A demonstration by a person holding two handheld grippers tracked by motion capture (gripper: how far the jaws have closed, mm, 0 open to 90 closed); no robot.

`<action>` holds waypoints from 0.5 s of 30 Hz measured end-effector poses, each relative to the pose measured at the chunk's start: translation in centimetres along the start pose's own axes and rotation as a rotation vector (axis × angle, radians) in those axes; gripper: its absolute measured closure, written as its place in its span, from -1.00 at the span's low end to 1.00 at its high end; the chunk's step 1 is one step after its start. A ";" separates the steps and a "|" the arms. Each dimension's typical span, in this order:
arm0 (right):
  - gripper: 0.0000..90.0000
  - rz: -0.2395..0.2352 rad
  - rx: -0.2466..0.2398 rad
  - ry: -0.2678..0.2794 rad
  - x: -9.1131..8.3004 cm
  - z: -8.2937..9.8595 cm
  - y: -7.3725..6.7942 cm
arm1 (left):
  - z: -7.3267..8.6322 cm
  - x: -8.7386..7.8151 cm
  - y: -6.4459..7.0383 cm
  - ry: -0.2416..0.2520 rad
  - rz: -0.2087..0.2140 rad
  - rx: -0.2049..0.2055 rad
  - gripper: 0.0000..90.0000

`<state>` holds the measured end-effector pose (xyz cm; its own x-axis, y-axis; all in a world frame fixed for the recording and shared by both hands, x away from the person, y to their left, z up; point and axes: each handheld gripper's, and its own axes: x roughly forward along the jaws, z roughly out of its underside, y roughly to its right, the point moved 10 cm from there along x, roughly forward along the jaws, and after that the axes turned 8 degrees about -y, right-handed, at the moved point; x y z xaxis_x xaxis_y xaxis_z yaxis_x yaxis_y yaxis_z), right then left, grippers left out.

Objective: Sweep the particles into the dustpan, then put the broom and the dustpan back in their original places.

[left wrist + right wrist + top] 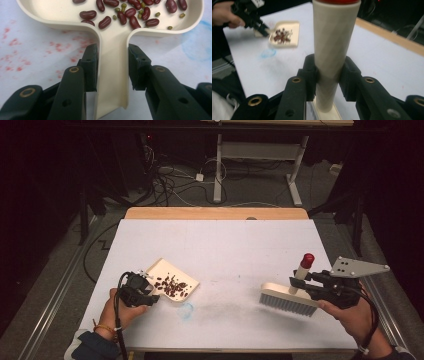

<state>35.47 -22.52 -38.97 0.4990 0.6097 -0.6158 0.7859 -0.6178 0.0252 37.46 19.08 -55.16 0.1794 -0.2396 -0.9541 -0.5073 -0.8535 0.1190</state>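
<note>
The cream dustpan (172,279) lies on the white table (225,245) at about eight o'clock from its centre, holding red beans (171,287) and small green ones. The left gripper (112,66) pinches the dustpan's handle between its jaws. At four o'clock, well apart, the right gripper (328,76) is clamped on the brush (290,299) by its upright, red-capped handle, bristles down. A blue smudge (186,310) marks the table just beside the dustpan.

No legible text or labels anywhere.
</note>
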 end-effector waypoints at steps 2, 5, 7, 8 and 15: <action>0.56 -0.015 0.006 -0.046 -0.1 0.7 0.3 | -0.1 0.1 -0.5 0.001 -0.006 -0.024 0.39; 0.56 -0.029 0.004 -0.118 0.6 1.5 1.0 | -0.4 0.4 -0.8 0.006 -0.003 -0.058 0.36; 0.56 -0.054 0.019 -0.134 1.3 1.8 1.5 | -0.6 0.5 -0.6 0.021 -0.011 -0.072 0.33; 0.56 -0.060 0.028 -0.139 1.6 1.8 1.9 | -0.6 0.5 -0.5 0.024 -0.012 -0.075 0.29; 0.47 -0.051 0.094 -0.131 4.6 0.9 5.8 | -0.2 0.7 1.7 0.031 0.011 -0.055 -0.04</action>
<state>42.01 -23.75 -42.42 0.4023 0.5755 -0.7120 0.7685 -0.6350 -0.0790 36.92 17.40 -55.57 0.2005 -0.2626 -0.9438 -0.4625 -0.8747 0.1451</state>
